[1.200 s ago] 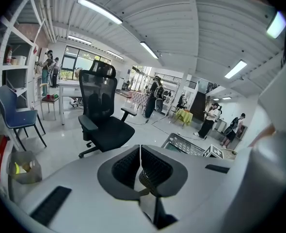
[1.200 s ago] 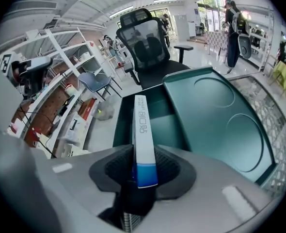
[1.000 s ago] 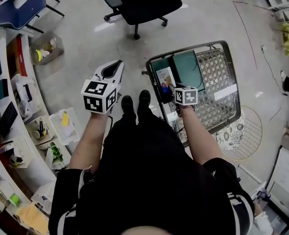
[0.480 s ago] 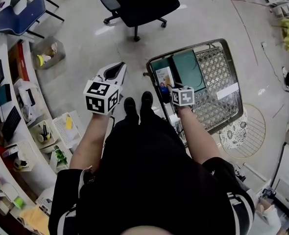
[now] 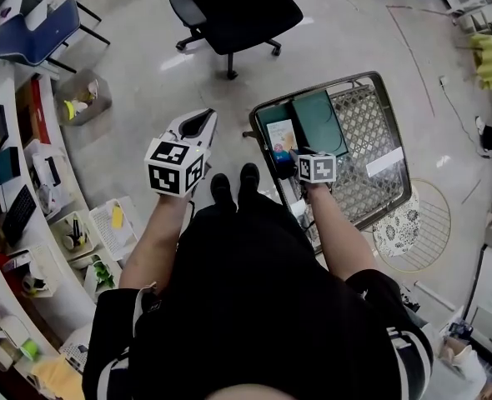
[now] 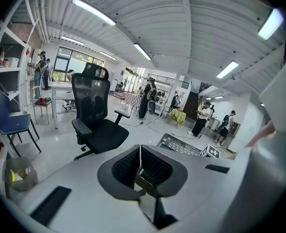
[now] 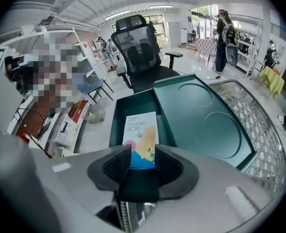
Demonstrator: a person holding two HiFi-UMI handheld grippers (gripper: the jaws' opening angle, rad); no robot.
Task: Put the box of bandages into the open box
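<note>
I see the white-and-blue cardboard bandage box (image 7: 140,140), cartoon face up, lying flat and lengthwise inside the dark green open box (image 7: 115,123); its lid (image 7: 201,115), with 2 round recesses, lies open alongside.

The right gripper's (image 7: 143,155) jaws had just been opening wider; the bandage box (image 7: 142,132) lay between them, flat in the open box (image 7: 116,121).

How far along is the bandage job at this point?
Done: the bandage box lies flat inside the open box. In hand: the right tool has just been opening, the bandage box's near end between its parted jaws. Left: lift that tool away. The left tool is shut, idle.
</note>
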